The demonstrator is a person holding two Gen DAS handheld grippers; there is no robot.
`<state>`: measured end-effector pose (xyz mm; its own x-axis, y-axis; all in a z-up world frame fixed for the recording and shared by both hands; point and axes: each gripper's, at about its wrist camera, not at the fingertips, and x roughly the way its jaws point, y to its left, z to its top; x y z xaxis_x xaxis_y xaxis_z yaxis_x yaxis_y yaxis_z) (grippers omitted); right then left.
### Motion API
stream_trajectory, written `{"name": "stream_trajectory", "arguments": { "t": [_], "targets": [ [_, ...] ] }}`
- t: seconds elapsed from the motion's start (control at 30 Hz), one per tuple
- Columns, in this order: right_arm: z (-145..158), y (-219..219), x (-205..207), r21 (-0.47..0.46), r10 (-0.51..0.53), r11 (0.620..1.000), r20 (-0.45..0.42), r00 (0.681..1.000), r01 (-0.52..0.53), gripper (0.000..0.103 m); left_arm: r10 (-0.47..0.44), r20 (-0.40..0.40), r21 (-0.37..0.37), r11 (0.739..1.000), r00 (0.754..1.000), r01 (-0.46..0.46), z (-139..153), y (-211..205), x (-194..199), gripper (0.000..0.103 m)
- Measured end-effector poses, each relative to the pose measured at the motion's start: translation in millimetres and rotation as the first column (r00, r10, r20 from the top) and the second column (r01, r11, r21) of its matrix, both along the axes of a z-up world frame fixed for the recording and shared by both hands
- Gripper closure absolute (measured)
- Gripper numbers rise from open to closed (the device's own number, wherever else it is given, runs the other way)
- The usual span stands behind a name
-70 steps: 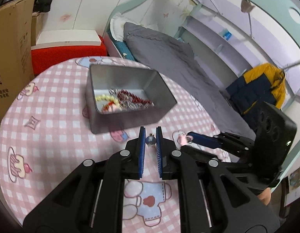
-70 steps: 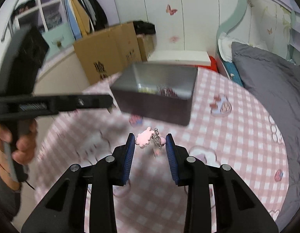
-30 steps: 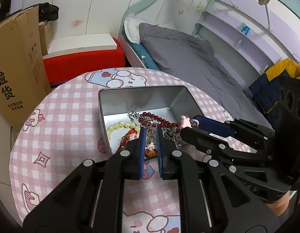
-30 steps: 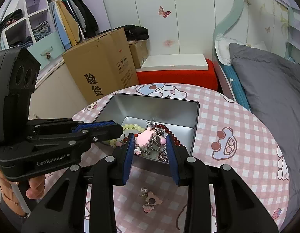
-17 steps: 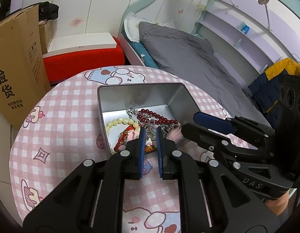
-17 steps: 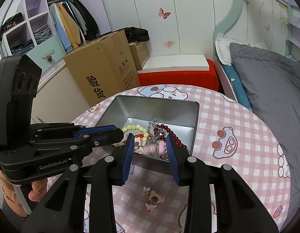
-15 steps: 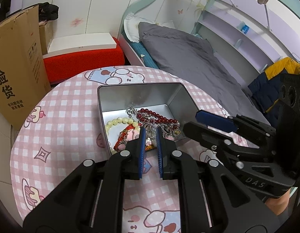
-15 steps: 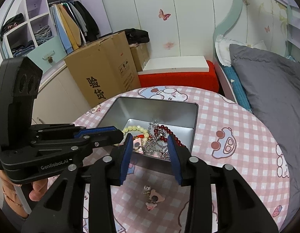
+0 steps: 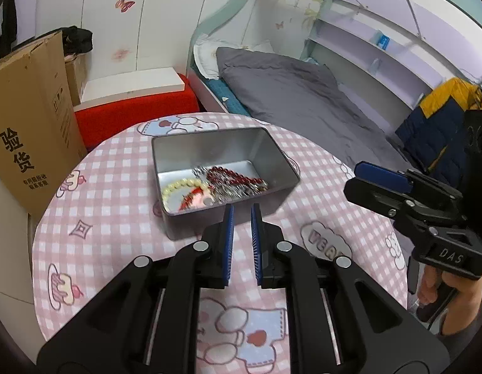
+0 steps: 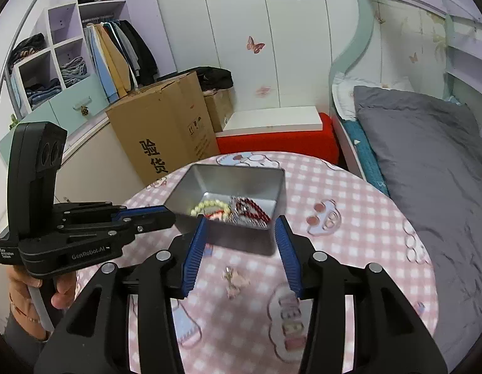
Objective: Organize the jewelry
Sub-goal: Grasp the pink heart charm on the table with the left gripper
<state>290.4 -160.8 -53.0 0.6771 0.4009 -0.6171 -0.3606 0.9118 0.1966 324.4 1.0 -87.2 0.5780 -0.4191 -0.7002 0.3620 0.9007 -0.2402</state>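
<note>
A silver tin (image 9: 281,168) stands on the round table with the pink checked cloth (image 9: 116,218). In it lie a pale bead bracelet (image 9: 178,185), a red bead bracelet (image 9: 234,175), chains and a pink charm (image 9: 200,200). My left gripper (image 9: 241,215) hangs shut just in front of the tin's near wall, nothing between its blue pads. My right gripper (image 10: 241,219) is also before the tin (image 10: 241,243); its jaws are opening and hold nothing. A second small pink charm (image 10: 236,280), blurred, lies on the cloth below it. Each gripper shows in the other's view, the left gripper (image 10: 166,215) and the right gripper (image 9: 381,180).
A cardboard box (image 10: 166,131) and a red bench with a white board (image 10: 278,137) stand beyond the table's far edge. A bed with grey bedding (image 10: 428,162) runs along the right. A person's hand (image 9: 440,290) grips the right tool's handle.
Both grippers have drawn back and upward from above the tin. The right jaws have spread, and the pink charm they held now lies in the tin.
</note>
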Motion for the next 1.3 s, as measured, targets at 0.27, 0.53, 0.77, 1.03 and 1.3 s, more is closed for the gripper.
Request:
{"name": "stream_trajectory", "arguments": {
  "t": [0.27,0.53,0.77,1.03,1.3],
  "targets": [
    [-19.8,-15.6,-31.1,-0.02,-0.018,1.0,-0.023,1.0,0.017,0.058,-0.017,0.018,0.017,1.0,1.0,0.017,-19.9,-19.5,-28.4,0.044],
    [-55.8,-27.0,-42.1,-0.013,-0.029,1.0,-0.087,0.996,0.027,0.058,-0.032,-0.003,0.118,0.993,0.999,0.032,-51.1,-47.8,-35.2,0.044],
    [-74.1,-38.3,-38.4,-0.019,-0.044,0.999,-0.107,0.993,0.042,0.058,-0.046,-0.012,0.162,0.986,0.999,0.047,-69.3,-63.9,-35.7,0.052],
    [-86.2,-48.0,-33.8,0.007,-0.043,0.999,-0.124,0.991,0.044,0.058,-0.04,-0.025,0.176,0.983,0.999,0.044,-77.2,-77.5,-20.5,0.065],
    [-87.6,-46.5,-29.7,0.009,-0.038,0.999,-0.13,0.991,0.04,0.058,-0.049,-0.031,0.17,0.984,0.998,0.054,-77.9,-73.9,-18.8,0.09]
  ]
}}
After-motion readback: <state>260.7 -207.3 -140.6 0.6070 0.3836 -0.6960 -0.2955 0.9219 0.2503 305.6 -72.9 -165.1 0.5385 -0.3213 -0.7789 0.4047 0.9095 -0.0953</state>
